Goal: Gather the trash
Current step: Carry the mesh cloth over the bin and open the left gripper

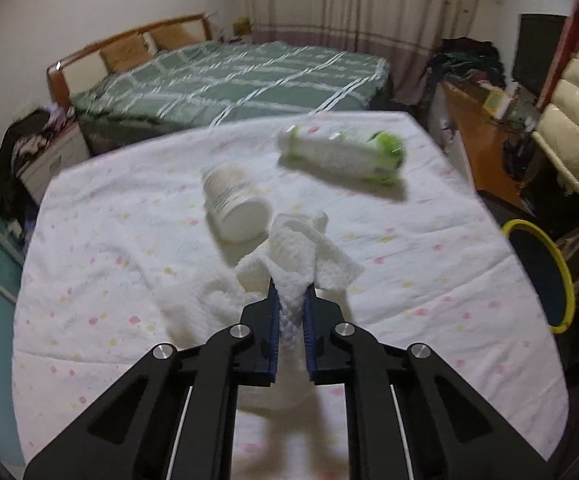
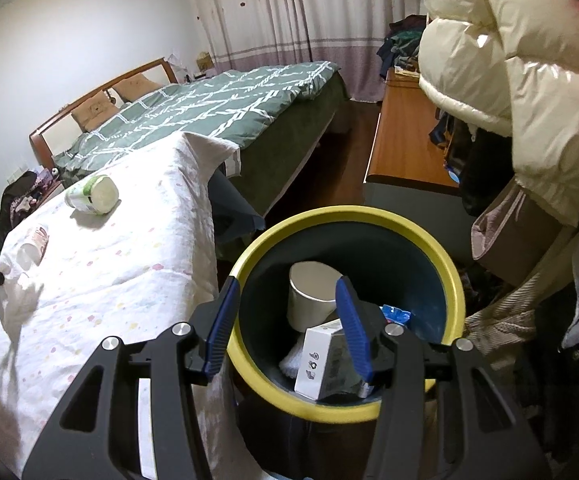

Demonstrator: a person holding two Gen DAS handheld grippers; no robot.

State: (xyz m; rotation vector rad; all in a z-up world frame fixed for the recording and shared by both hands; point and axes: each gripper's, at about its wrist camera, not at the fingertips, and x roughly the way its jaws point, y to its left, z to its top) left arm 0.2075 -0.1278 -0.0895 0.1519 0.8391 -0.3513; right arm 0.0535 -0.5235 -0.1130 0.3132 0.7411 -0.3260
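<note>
So the left hand-held gripper (image 1: 289, 292) is clamped tight on a crumpled white tissue (image 1: 297, 248), which is pinched between the blue pads and fans out past the tips, seemingly just lifted off the surface (image 1: 109, 240) with the spotted white cloth.

What matters next, I'd say, is where the yellow-rimmed bin (image 2: 345, 216) sits. In the left wrist view its rim (image 1: 545, 272) peeks out off the right edge of the surface, lower than the top, so the tissue has to travel right and over that edge.

Taking the bin as landmark: the right hand-held gripper (image 2: 287, 320) hangs directly above its mouth, jaws spread with nothing between them. So the right one is far nearer the bin, but the left has the tissue. Already in the bin: a paper cup (image 2: 309, 296) and a small white box (image 2: 321, 360).

Left of the bin on the surface lie a white bottle (image 1: 235, 204) and a green-and-white wipes pack (image 1: 341, 156), both on their sides.
</note>
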